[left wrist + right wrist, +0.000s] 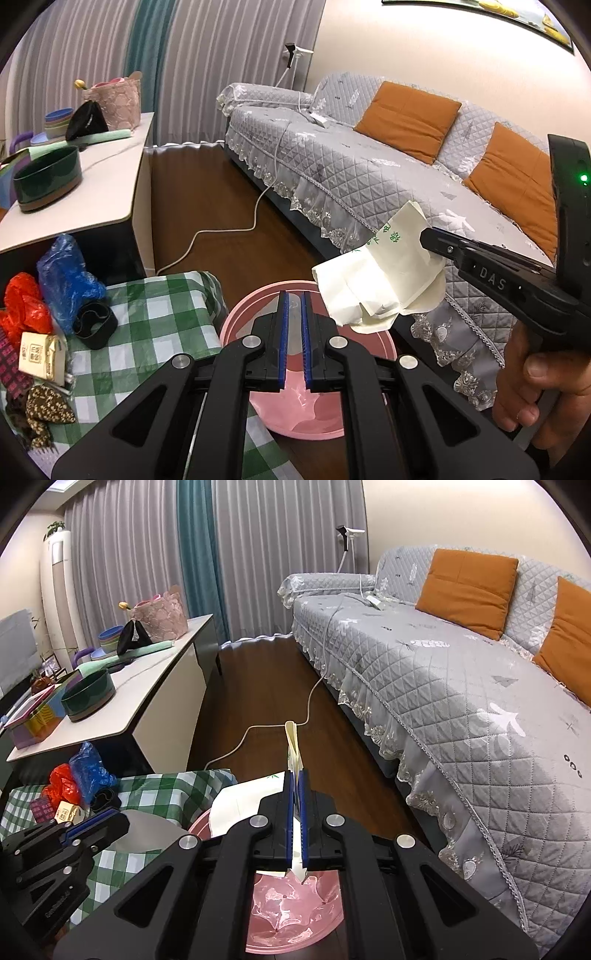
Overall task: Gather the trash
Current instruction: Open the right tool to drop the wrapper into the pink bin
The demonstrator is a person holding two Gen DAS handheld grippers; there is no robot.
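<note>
Item: cream paper wrapper [384,273], crumpled, green print on one face. It is held in the air above the pink bin [236,325], clamped between the closed jaws of the right gripper [295,827]. In the right wrist view it is seen edge-on, its long axis running forward along the fingers and its far end pointing away and slightly up; a lower flap hangs toward the bin's mouth.

Left gripper [294,343]: jaws nearly shut, nothing seen between the blue pads [283,339]; it is held over the bin's near rim.

Containers: pink bin, lined with a pink bag, no contents discernible. Dark green oval tub [48,179] on the white side table [110,192], contents not visible.

On the green checked cloth [166,325]: a blue bag [62,269], a red bag [24,306], a small black cup [94,325], a cream packet [40,356].
</note>
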